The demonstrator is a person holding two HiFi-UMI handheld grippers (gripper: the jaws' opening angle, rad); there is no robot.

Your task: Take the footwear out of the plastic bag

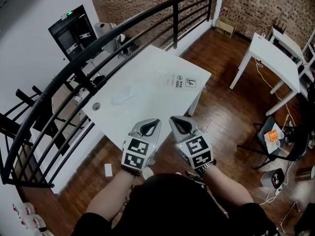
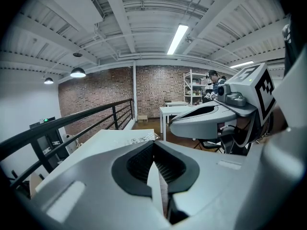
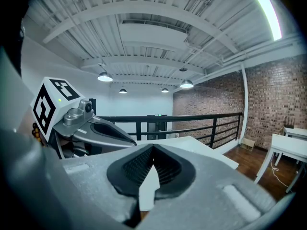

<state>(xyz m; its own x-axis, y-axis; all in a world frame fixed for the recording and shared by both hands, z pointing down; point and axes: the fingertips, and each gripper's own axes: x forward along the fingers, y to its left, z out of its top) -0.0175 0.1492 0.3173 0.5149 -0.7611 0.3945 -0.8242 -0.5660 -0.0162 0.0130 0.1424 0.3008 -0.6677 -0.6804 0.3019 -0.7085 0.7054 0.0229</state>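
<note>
Far left we have a black railing curving along the edge of the white surface. A small round grey spot sits on the surface near the railing side.

The clear plastic bag lies flat mid-surface. There is a pale long shape inside toward its left end, which we take as the footwear. It is faint through the plastic, so we can't give its type or colour. The printed label is at the bag's right end, near the surface's far corner. The left gripper view catches the bag edge past the jaws.

The left tool hangs over the near edge of the surface, well short of the bag. In its own view the jaws are clenched tip to tip with nothing between them.

The right tool is just beside the left one, both pointing toward the bag and not touching it. Its own view also shows the jaws pressed together and empty.

Further right we see wood floor, a second white table well apart, and a dark chair with something orange on the seat.
</note>
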